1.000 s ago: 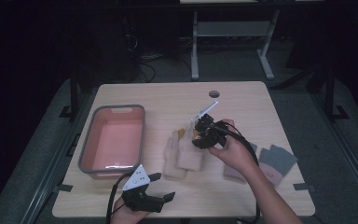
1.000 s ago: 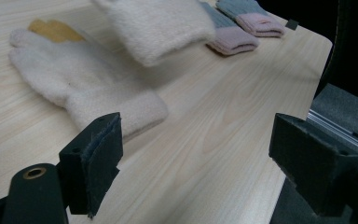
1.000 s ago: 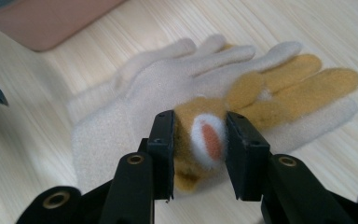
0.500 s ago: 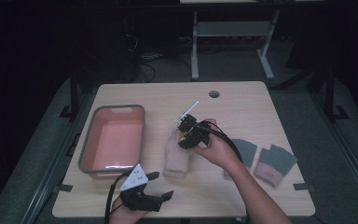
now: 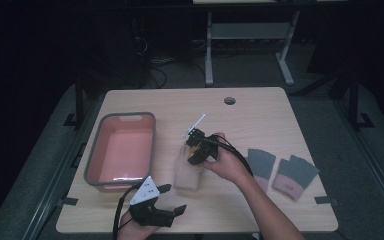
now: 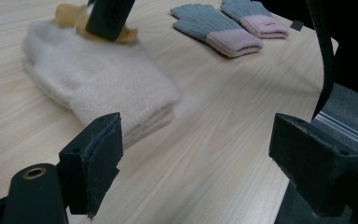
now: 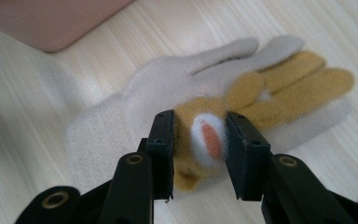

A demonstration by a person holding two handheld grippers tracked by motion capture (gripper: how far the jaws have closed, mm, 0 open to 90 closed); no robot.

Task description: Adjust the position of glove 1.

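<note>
One pale wooden table (image 5: 260,117), dark room

Dim room. Light wood table (image 5: 260,115), cable hole (image 5: 229,100); grey floor (image 5: 375,165); white frame legs (image 5: 245,35) behind.

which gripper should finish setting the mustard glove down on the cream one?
Right. The right gripper already has its jaws shut on the mustard glove, directly over the cream glove. The left gripper sits open at the near table edge, holding nothing, with the cream glove ahead of it.
</note>
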